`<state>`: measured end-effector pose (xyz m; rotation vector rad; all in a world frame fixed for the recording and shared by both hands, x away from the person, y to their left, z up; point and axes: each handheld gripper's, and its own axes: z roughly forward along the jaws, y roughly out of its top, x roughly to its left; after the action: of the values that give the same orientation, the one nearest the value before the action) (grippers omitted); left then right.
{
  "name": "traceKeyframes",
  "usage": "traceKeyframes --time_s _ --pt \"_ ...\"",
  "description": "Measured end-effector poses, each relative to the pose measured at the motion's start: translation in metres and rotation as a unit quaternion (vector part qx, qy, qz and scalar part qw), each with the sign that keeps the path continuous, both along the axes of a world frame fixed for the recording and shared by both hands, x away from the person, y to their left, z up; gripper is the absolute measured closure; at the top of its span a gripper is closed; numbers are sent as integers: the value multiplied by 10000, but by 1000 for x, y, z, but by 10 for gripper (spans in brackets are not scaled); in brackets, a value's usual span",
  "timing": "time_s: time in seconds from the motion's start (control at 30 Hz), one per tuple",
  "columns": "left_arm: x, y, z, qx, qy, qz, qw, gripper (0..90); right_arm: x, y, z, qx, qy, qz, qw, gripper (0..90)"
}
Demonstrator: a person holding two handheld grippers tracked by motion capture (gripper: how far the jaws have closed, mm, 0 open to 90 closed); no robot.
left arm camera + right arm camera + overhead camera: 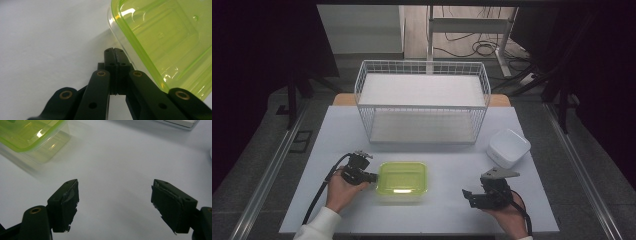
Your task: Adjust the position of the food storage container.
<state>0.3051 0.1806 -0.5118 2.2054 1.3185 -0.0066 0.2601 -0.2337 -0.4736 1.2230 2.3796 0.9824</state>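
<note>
The green food container (402,178) sits on the table (312,150) in front of the wire basket (422,100), nothing lifted yet: the left tongs (373,176), pressed together, nudge its side, while the right tongs (468,196) wait apart nearby.

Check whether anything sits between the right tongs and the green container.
Nothing visible does. Bare table runs from the open right tongs to the green container; the shut left tongs are at its opposite side.

no readable text, labels or numbers (any view)
</note>
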Motion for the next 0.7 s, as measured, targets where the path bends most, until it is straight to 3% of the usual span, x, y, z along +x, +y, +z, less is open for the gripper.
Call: traceKeyframes --time_s 0.7 --pt "6 -42 -4 -103 39 -336 9994 900 1 -1 -1 -25 -1 1 10000 226"
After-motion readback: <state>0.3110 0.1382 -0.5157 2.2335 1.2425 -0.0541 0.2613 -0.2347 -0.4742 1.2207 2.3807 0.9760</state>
